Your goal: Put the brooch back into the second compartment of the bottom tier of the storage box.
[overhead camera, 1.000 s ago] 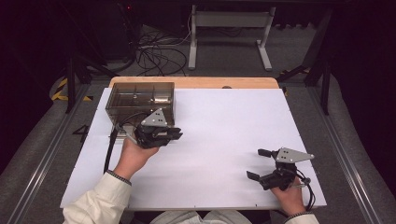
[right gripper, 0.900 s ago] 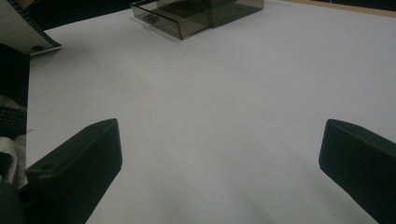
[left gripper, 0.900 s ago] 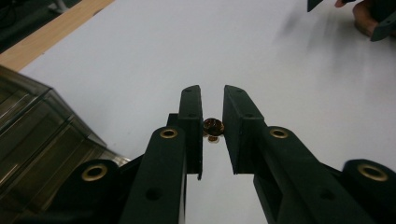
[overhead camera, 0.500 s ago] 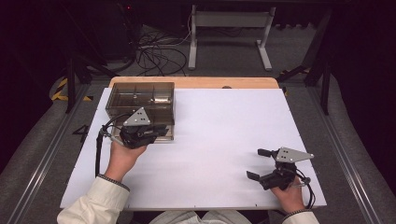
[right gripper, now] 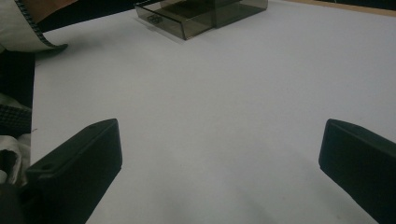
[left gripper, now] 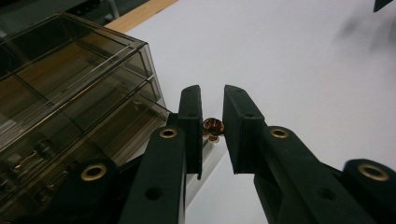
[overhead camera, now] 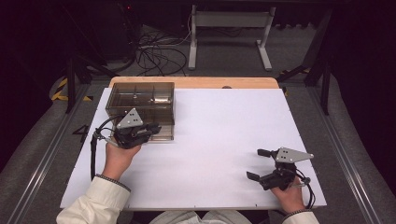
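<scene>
A smoky clear plastic compartment box [overhead camera: 140, 99] stands at the table's far left, with small metal parts dimly visible inside [left gripper: 70, 107]. My left gripper [overhead camera: 150, 129] hovers at the box's front edge, jaws pointing right. In the left gripper view its jaws [left gripper: 212, 95] are shut on a small copper-coloured piece [left gripper: 213, 127] pinched between the pads. My right gripper [overhead camera: 252, 164] rests near the table's front right with its jaws wide apart and nothing between them [right gripper: 219, 154].
White paper [overhead camera: 224, 130] covers the table, with a strip of bare wood [overhead camera: 196, 82] at the far edge. A cable loops from the left gripper along the table's left side [overhead camera: 93, 149]. Cables and a metal stand lie on the floor beyond the table.
My left hand has moved leftward along the front of the box, still holding the copper piece. The right hand has stayed in place.
</scene>
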Motion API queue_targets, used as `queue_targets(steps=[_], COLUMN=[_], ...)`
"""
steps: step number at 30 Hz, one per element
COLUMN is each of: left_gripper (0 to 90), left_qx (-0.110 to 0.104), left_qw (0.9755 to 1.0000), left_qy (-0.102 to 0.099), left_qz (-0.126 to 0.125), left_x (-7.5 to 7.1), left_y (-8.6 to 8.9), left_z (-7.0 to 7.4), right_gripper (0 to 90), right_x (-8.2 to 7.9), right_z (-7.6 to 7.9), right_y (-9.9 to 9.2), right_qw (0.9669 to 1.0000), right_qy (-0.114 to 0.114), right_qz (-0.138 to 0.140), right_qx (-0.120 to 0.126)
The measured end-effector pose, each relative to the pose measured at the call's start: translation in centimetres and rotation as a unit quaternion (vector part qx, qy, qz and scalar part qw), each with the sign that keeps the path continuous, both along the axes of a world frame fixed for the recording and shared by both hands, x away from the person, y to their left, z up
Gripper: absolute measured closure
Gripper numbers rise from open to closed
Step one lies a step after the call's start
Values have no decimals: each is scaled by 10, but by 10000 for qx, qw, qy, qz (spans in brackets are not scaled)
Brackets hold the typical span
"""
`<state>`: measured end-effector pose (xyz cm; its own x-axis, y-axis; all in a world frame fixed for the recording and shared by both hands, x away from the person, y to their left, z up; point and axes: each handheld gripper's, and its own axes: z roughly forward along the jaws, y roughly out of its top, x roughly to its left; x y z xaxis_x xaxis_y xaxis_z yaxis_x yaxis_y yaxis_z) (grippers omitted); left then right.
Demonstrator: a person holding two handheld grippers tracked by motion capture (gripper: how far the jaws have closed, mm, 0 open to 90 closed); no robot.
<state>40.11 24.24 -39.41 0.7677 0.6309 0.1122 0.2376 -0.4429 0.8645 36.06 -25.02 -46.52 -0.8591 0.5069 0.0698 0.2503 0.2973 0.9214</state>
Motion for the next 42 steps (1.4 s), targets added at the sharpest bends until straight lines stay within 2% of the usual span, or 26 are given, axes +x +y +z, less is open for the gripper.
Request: queue_targets(steps=[1,16,22,27,30,34,42], left_gripper=[783,781,781,781,781,781,781], left_qx=[18,6,27,83,18,-11,84], left_qw=[10000,9996,9987,9981,9975,9971,9967], left_qy=[-39,250,455,509,590,615,618], left_qz=[-8,140,241,325,391,450,522], left_x=[1,14,22,27,30,32,34], left_y=[1,19,25,29,31,35,36], left_z=[-1,-14,-21,-25,-27,-29,-31], right_gripper=[1,1,1,1,1,1,1], right_x=[0,-1,-1,0,0,0,0], right_z=[0,0,0,0,0,0,0], right_y=[0,0,0,0,0,0,0], right_qw=[10000,10000,10000,10000,10000,10000,10000], right_qy=[-1,-10,-9,-4,-2,1,3], right_qz=[3,6,11,6,4,3,0], right_qx=[-7,-22,-25,-21,-22,-19,-20])
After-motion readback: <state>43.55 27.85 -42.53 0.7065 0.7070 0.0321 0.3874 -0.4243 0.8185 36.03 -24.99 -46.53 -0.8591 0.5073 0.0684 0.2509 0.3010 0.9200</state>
